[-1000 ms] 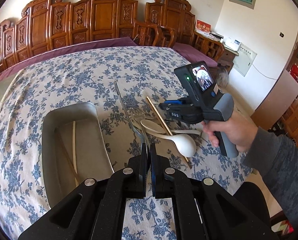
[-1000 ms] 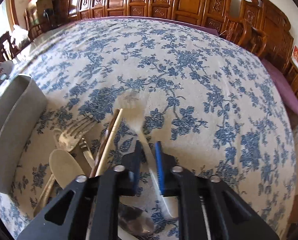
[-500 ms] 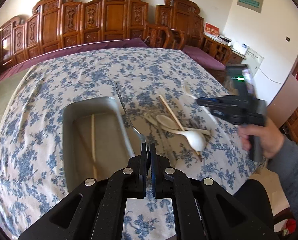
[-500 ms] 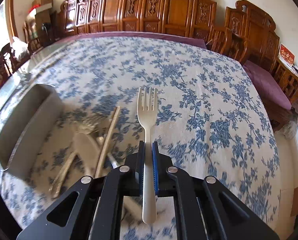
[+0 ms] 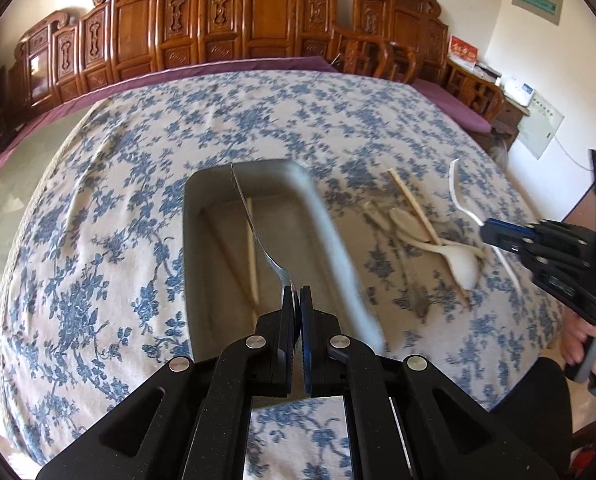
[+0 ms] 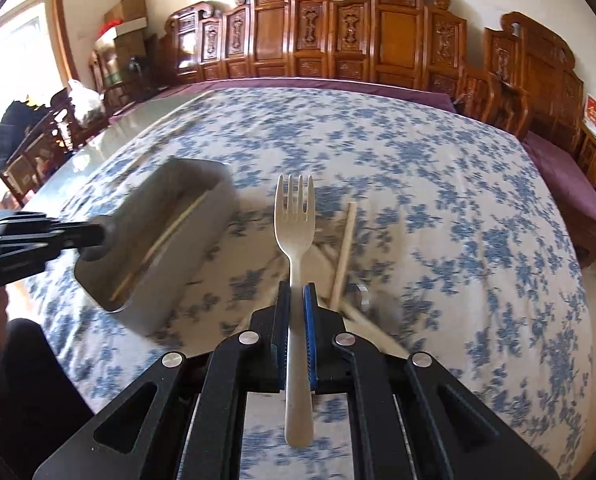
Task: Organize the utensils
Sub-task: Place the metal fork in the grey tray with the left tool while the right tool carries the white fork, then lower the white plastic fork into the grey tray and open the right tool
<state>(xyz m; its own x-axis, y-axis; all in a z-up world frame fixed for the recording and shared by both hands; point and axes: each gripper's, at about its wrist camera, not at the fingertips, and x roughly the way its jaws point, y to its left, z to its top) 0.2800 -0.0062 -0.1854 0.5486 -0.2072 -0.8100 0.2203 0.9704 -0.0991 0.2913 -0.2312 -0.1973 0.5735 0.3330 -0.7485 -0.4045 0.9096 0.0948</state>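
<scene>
1. Left wrist view: the left tongs (image 5: 296, 300) are clamped on the handle of a thin silver metal utensil (image 5: 258, 232), seen edge-on, which juts forward above the grey rectangular metal tray (image 5: 329, 232). The tray sits on the counter (image 5: 110, 208), covered with a blue-flowered white cloth, towards its near edge. A pale wooden chopstick (image 5: 251, 256) lies lengthwise inside the tray. Right of the tray, on the cloth, lies a loose pile: a cream ceramic soup spoon (image 5: 459, 264), a second pale chopstick (image 5: 413, 208) across it and blurred metal cutlery (image 5: 413, 280). At the right edge of the view, the right tongs (image 5: 493, 234), held in a hand (image 5: 593, 356), grip a cream plastic fork (image 5: 463, 200) clear of the counter.

2. Right wrist view: the right tongs (image 6: 296, 300) are closed on the cream fork's (image 6: 294, 224) handle, tines pointing away, above the cloth. The tray (image 6: 146, 248) lies left, the chopstick (image 6: 166, 236) inside it. The left tongs (image 6: 94, 236) reach in over the tray's near end. A chopstick (image 6: 343, 252) lies just right of the fork.
</scene>
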